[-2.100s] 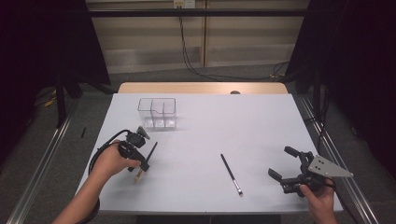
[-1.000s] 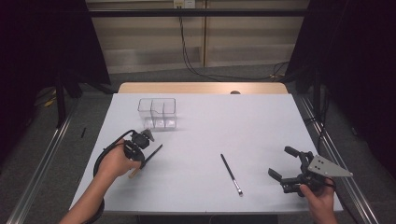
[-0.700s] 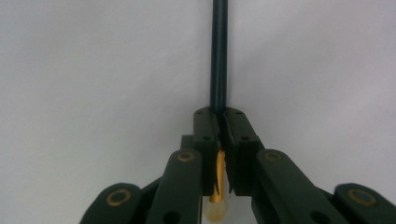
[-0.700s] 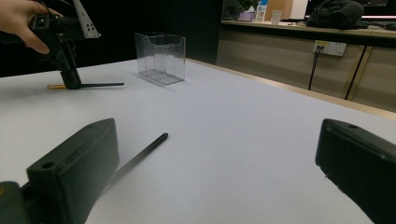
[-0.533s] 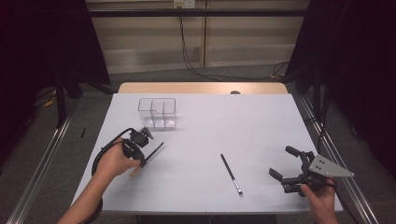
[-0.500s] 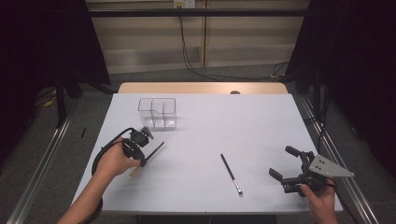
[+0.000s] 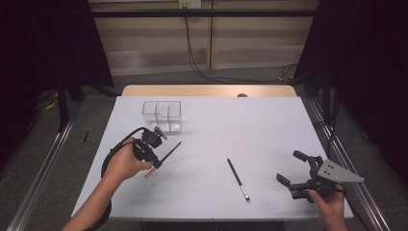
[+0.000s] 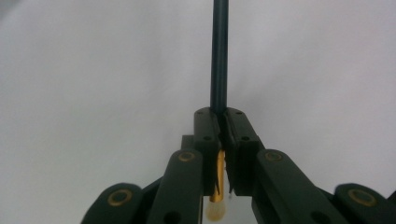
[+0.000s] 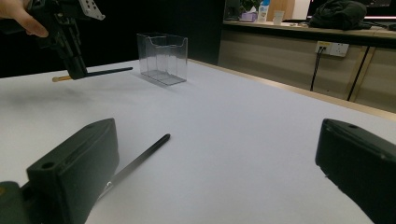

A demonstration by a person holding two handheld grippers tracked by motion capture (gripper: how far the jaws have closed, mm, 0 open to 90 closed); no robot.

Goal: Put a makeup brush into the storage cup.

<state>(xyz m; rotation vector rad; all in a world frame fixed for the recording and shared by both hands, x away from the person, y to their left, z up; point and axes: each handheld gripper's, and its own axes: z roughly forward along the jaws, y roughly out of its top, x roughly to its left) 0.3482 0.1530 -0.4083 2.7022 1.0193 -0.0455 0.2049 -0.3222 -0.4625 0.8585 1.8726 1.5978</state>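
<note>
Clearly the left tongs (image 7: 155, 160) are clamped on a thin makeup brush (image 7: 163, 158): a dark, round, straight handle, a gold metal ferrule and a pale tuft at the near end. In the left gripper view the black jaws press flat on the handle just past the ferrule, and the shaft runs straight on ahead over the plain white surface. The brush hangs clear of the tabletop (image 7: 269, 130), near its left edge and roughly level. Just beyond it, toward the far left corner, stands a clear plastic organiser (image 7: 162, 116), box-shaped, with thin upright dividers and glossy walls. A second brush (image 7: 238, 179), slim and dark with a silvery end, lies flat near the front edge, between the two hands. The right tongs (image 7: 295, 169) stand wide apart with nothing between them, close to the front right corner, their blocky matt black jaws aimed across the smooth white top.
</note>
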